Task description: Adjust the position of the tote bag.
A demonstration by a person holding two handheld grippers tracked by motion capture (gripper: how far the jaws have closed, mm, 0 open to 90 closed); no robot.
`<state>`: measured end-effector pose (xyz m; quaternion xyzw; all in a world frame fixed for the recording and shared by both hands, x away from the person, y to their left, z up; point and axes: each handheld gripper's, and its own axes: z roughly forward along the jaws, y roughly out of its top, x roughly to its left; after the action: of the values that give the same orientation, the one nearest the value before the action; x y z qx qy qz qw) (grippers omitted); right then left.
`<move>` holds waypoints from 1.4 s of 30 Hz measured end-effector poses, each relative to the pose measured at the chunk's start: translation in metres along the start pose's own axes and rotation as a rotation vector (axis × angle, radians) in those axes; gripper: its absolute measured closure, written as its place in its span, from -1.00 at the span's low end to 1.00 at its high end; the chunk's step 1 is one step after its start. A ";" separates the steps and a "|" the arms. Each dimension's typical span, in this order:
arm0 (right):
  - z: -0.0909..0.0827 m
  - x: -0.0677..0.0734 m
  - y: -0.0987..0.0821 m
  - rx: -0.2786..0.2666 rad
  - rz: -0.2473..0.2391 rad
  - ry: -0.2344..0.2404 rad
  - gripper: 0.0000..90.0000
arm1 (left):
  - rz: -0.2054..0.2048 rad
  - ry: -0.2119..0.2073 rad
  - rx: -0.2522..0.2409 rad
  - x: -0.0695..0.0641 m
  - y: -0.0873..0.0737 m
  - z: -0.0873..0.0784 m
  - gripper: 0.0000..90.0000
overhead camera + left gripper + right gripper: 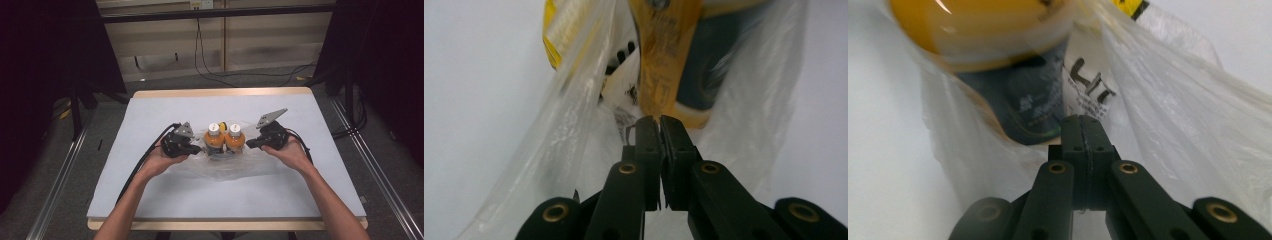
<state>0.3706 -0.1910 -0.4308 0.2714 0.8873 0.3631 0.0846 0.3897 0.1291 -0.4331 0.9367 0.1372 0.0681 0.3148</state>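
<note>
Both claws clamped on bag (227, 162): left claw (196, 148) at left edge, right claw (250, 143) at right. Bottles (224, 139) stood inside on table (150, 175). Lift not begun.

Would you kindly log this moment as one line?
left gripper: shut on plastic bag | right gripper: shut on plastic bag | two orange bottles upright in bag | table
</note>
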 end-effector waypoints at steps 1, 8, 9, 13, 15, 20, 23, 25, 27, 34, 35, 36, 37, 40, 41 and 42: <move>0.003 -0.002 0.000 0.011 0.000 -0.001 1.00 | -0.007 0.000 0.005 0.001 -0.001 0.004 0.94; 0.021 -0.007 -0.002 0.069 -0.009 -0.001 0.99 | -0.020 -0.005 0.047 0.003 -0.005 0.021 0.95; 0.023 -0.006 -0.003 0.085 -0.014 -0.005 1.00 | -0.010 -0.008 0.057 0.002 -0.006 0.023 0.94; 0.030 -0.006 -0.009 0.130 -0.022 -0.018 1.00 | 0.009 -0.003 0.092 -0.004 -0.009 0.029 0.94; 0.033 -0.006 -0.012 0.165 -0.015 -0.036 1.00 | 0.023 0.009 0.105 -0.005 -0.009 0.029 0.93; 0.033 -0.010 -0.016 0.196 -0.011 -0.048 1.00 | 0.025 0.020 0.111 -0.004 -0.010 0.029 0.93; 0.031 -0.010 -0.018 0.202 -0.021 -0.058 1.00 | 0.058 0.045 0.136 -0.005 -0.010 0.027 1.00; 0.029 -0.009 -0.018 0.225 -0.040 -0.084 1.00 | 0.051 0.053 0.141 -0.004 -0.011 0.026 1.00; 0.027 -0.006 -0.018 0.250 -0.060 -0.105 1.00 | 0.062 0.068 0.151 -0.002 -0.013 0.025 1.00; 0.022 -0.003 -0.020 0.317 -0.110 -0.161 1.00 | 0.063 0.101 0.181 0.003 -0.019 0.019 1.00; 0.020 -0.005 -0.021 0.334 -0.115 -0.177 1.00 | 0.054 0.096 0.173 0.004 -0.020 0.019 1.00; 0.017 -0.008 -0.024 0.336 -0.103 -0.182 1.00 | 0.037 0.097 0.164 0.004 -0.022 0.019 1.00; 0.015 -0.009 -0.026 0.335 -0.093 -0.187 1.00 | 0.040 0.095 0.167 0.005 -0.022 0.018 1.00; 0.008 -0.017 -0.033 0.338 -0.064 -0.194 1.00 | 0.033 0.091 0.164 0.006 -0.024 0.017 1.00; 0.006 -0.018 -0.035 0.338 -0.059 -0.197 1.00 | 0.051 0.090 0.171 0.007 -0.024 0.016 1.00; 0.005 -0.019 -0.036 0.341 -0.063 -0.205 1.00 | 0.040 0.089 0.173 0.007 -0.025 0.015 1.00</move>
<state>0.3731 -0.2194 -0.4597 0.2896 0.9306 0.1754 0.1389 0.3938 0.1420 -0.4600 0.9590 0.1379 0.1038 0.2248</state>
